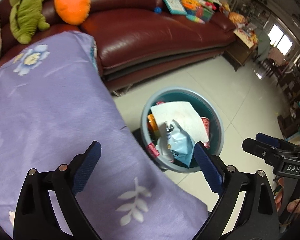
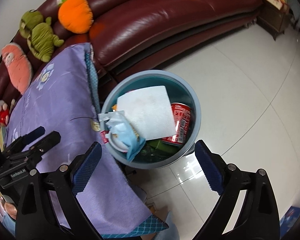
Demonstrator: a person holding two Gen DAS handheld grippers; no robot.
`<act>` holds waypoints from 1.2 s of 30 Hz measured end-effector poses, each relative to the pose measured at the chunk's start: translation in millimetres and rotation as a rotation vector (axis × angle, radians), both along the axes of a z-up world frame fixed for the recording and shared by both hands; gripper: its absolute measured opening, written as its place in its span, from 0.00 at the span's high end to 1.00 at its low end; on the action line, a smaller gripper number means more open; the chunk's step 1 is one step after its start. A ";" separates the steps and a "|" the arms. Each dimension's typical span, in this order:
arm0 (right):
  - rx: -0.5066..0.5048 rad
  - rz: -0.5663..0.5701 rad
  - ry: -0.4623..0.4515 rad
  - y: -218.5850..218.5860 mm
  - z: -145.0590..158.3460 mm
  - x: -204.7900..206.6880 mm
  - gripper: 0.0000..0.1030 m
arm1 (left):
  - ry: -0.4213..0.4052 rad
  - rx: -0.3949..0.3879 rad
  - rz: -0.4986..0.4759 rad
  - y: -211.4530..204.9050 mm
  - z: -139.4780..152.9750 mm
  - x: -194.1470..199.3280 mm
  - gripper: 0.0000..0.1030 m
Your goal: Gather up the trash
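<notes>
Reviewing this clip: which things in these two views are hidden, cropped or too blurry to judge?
- Bottom of the round blue-grey trash bin: both views, covered by the white paper sheet and the light blue wrapper.
- Red drink can label: right wrist view, half under the paper, text too small.
- Far end of the dark red leather sofa: left wrist view, toys blurred.
- Surface under the purple floral cloth: hidden by the cloth.

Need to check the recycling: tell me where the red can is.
The red can lies inside the blue bin, on its right side in the right wrist view, tucked beside the white paper.
</notes>
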State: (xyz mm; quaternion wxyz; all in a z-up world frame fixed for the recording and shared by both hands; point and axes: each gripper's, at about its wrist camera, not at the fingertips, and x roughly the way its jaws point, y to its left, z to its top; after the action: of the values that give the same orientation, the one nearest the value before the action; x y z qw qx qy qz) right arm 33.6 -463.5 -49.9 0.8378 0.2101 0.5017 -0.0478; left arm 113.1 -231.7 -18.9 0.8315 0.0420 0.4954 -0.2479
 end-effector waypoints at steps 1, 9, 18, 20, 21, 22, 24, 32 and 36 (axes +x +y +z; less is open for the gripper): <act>-0.011 0.009 -0.006 5.2 4.6 -2.0 0.11 | -0.018 0.000 0.012 7.0 4.7 -3.3 0.09; -0.084 0.070 -0.021 39.6 28.5 -13.4 0.07 | -0.099 -0.006 0.049 45.6 32.7 -23.3 0.06; -0.169 0.146 -0.045 81.3 50.8 -28.6 0.07 | -0.078 -0.009 0.073 73.3 38.6 -36.7 0.06; -0.177 0.151 -0.048 86.0 54.4 -31.9 0.07 | -0.066 -0.003 0.077 77.5 37.0 -39.8 0.05; -0.184 0.156 -0.049 89.1 56.1 -34.2 0.07 | -0.057 -0.002 0.079 80.8 36.2 -41.4 0.05; -0.190 0.160 -0.050 91.8 57.7 -36.3 0.07 | -0.054 -0.003 0.081 83.0 36.0 -43.0 0.05; -0.204 0.169 -0.053 97.3 60.7 -41.1 0.07 | -0.057 -0.008 0.088 86.8 37.1 -47.2 0.05; -0.234 0.194 -0.068 110.9 71.3 -57.9 0.07 | -0.079 -0.030 0.117 102.4 48.0 -61.4 0.04; -0.234 0.197 -0.073 114.8 74.6 -66.0 0.07 | -0.080 -0.036 0.126 107.8 50.5 -66.8 0.04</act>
State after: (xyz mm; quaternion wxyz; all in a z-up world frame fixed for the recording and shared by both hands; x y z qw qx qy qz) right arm -32.4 -348.8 24.7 0.8749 0.0621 0.4800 -0.0158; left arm 46.2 -123.9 31.6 0.8653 0.0055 0.4587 -0.2021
